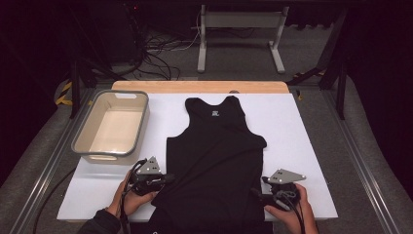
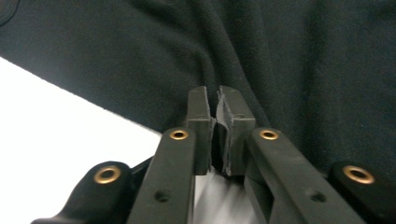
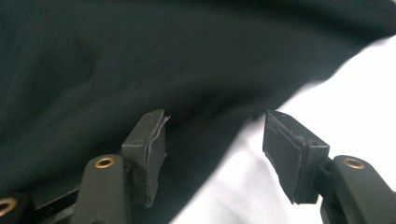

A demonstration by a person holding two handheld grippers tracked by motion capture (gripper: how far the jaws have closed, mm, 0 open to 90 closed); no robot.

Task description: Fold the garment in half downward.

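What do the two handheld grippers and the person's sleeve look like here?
Both the left gripper and the right gripper are black, each topped by a grey three-cornered plate and trailing a black cable. Their jaws are black bars with brass-coloured rivets and worn dark pads. A dark sleeve covers the left forearm.

Tank top (image 1: 214,156): plain black, small white mark at neck label.
Surface (image 1: 292,131): white cover; light wood strip along far edge.
Bin (image 1: 83,141): cream inside, grey rim.
Left hand-held gripper (image 2: 214,109): black jaws, dark grey pads, brass-coloured rivets; grey plate on top.
Right hand-held gripper (image 3: 212,140): same black jaws, dark grey pads, brass-coloured rivets, grey plate.
Floor (image 1: 243,58): grey carpet, black cables.
Stand (image 1: 241,22) on floor: pale grey.
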